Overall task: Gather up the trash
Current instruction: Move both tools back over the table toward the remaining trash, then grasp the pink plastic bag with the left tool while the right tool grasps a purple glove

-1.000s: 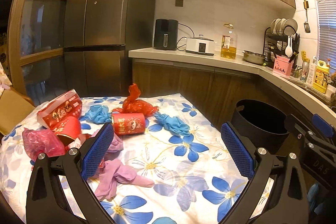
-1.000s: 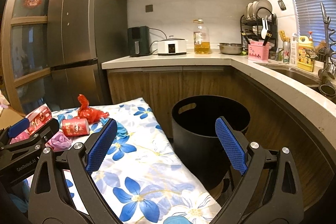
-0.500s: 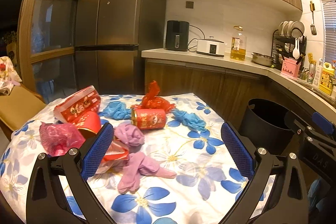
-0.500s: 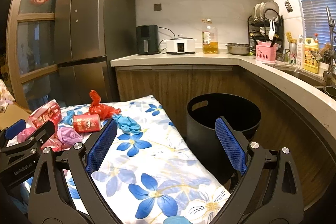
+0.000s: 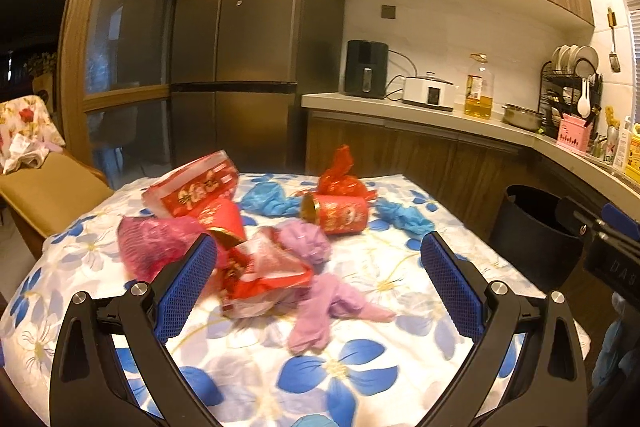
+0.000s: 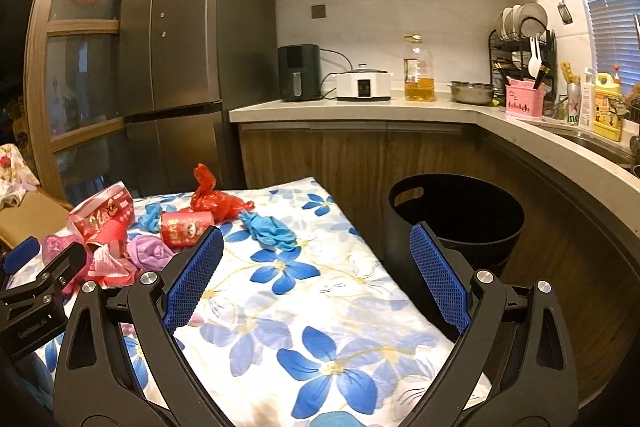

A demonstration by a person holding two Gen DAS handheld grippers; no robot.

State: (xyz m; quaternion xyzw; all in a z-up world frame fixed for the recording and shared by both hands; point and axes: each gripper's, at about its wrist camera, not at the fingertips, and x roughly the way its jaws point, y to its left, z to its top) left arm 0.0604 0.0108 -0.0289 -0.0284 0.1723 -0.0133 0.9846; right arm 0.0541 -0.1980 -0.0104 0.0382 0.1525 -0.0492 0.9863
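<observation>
Trash lies on a table (image 5: 360, 367) with a blue-flowered cloth: a red paper cup (image 5: 338, 213) on its side, a knotted red plastic bag (image 5: 342, 179), red snack wrappers (image 5: 264, 275), a pink bag (image 5: 152, 247), blue gloves (image 5: 404, 217) and purple gloves (image 5: 332, 307). My left gripper (image 5: 318, 285) is open, hovering just short of the wrappers and purple glove. My right gripper (image 6: 316, 275) is open above the table's right half, with the blue glove (image 6: 270, 231) ahead. A black bin (image 6: 456, 223) stands off the table's right edge.
A dark fridge (image 5: 256, 39) stands behind the table. The counter (image 6: 360, 107) carries an air fryer, a cooker, an oil bottle and a dish rack. A wooden chair (image 5: 48, 191) stands at the left.
Both grippers have swung left across the table, so the trash pile sits more central in the left view and the bin has slid right. Both stay open and hold nothing.
</observation>
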